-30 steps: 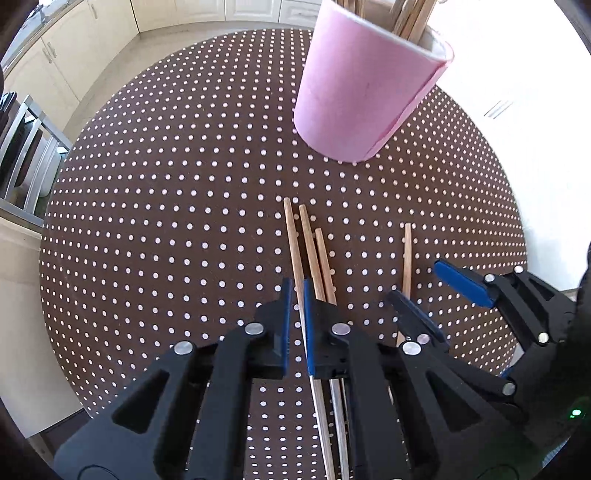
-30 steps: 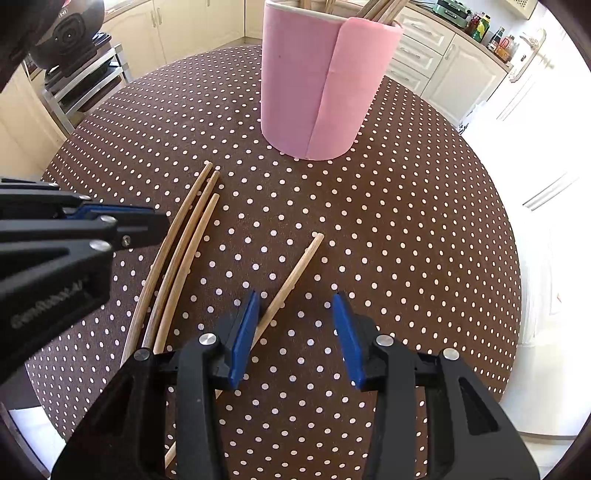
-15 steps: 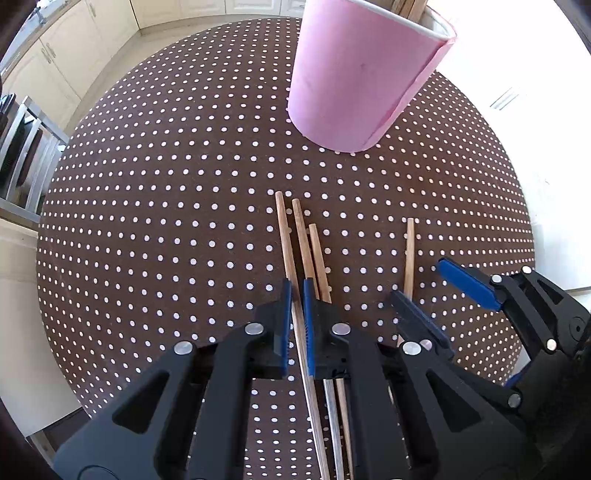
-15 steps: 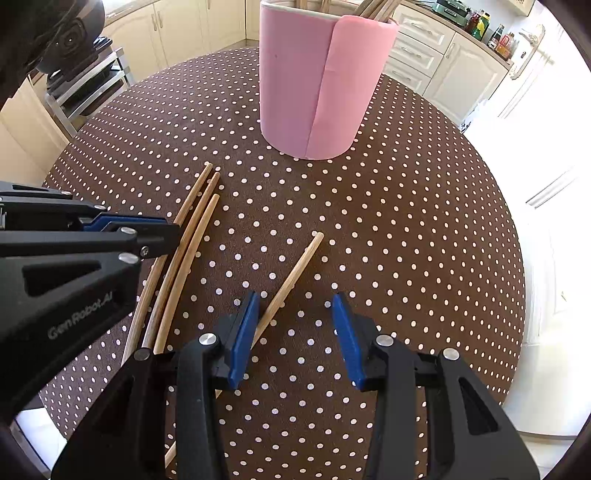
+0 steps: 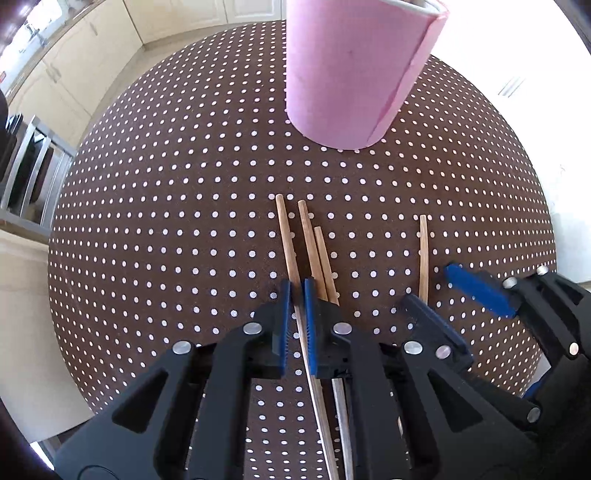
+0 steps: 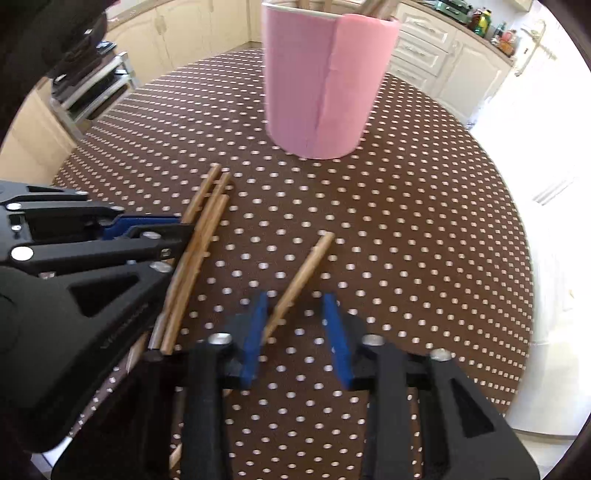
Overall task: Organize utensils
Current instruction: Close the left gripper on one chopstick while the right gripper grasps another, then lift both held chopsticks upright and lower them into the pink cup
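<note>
Three wooden chopsticks (image 5: 314, 251) lie side by side on the brown dotted tablecloth (image 5: 166, 221). My left gripper (image 5: 297, 295) is shut on the leftmost one, which runs between its blue pads. A single chopstick (image 6: 303, 269) lies apart to the right. My right gripper (image 6: 295, 325) straddles it with its jaws closing; the stick rests against the left pad and a gap remains at the right pad. A pink cup (image 6: 321, 85) holding several wooden sticks stands farther back. In the right wrist view the left gripper (image 6: 183, 229) reaches over the chopstick group (image 6: 207, 221).
Past the round table's rim (image 6: 517, 295) are cream kitchen cabinets (image 6: 443, 55) and a metal rack (image 5: 29, 166) on the left. Bottles (image 6: 487, 18) stand on the far counter. The right gripper (image 5: 434, 286) sits close beside the left one.
My left gripper has sunk lower and moved forward along the chopsticks toward the pink cup. The right gripper's pads have drawn closer together around the single chopstick.
</note>
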A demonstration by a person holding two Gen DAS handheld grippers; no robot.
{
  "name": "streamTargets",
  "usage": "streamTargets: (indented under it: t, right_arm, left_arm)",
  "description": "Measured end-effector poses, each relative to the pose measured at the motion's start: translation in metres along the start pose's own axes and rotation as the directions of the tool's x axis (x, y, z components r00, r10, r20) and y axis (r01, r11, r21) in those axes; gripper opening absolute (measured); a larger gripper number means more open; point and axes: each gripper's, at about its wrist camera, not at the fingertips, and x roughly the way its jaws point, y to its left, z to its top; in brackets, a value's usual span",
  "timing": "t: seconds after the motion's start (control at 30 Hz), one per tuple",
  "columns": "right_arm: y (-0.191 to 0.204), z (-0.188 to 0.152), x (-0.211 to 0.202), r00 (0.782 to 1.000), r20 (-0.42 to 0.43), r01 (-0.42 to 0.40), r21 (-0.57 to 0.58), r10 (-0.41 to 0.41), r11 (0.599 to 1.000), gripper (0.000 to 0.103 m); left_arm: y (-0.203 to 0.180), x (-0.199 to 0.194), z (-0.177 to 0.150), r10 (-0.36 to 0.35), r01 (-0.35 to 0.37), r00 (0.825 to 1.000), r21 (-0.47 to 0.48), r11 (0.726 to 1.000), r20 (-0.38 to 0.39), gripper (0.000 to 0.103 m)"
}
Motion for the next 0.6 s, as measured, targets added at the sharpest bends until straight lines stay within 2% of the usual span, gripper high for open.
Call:
streamTargets:
  t: [0.03,0.17,0.23,0.33,0.53,0.6]
  right_arm:
    - [0.003,-0.001,-0.001,1.000,0.004,0.011,-0.011,-0.010,1.000,0.014]
    - [0.005,-0.001,-0.001,1.000,0.020,0.004,0.003,-0.004,1.000,0.005]
    - [0.002,-0.001,-0.001,1.000,0.028,-0.013,0.022,0.012,1.000,0.004]
    - [-0.002,0.000,-0.001,0.999,0.041,-0.030,0.048,0.028,0.998,0.004]
    - [-0.011,0.003,-0.007,0.997,0.071,-0.041,0.085,0.035,0.996,0.004]
    - [-0.018,0.002,-0.012,0.995,0.090,-0.042,0.096,0.034,0.995,0.004]
  left_arm:
    - [0.000,0.000,-0.001,-0.009,0.009,1.000,-0.006,1.000,0.005,0.008]
    - [0.009,-0.002,-0.014,-0.003,0.002,0.999,0.035,0.999,0.032,0.006]
    - [0.008,-0.005,-0.018,0.002,-0.005,0.998,0.048,0.999,0.058,0.006]
    - [0.012,-0.012,-0.025,-0.035,0.031,0.996,0.046,0.998,0.084,0.006]
    - [0.023,-0.033,-0.031,-0.057,0.050,0.989,0.054,0.997,0.140,0.006]
    - [0.023,-0.051,-0.023,-0.070,0.062,0.985,0.053,0.997,0.161,0.006]
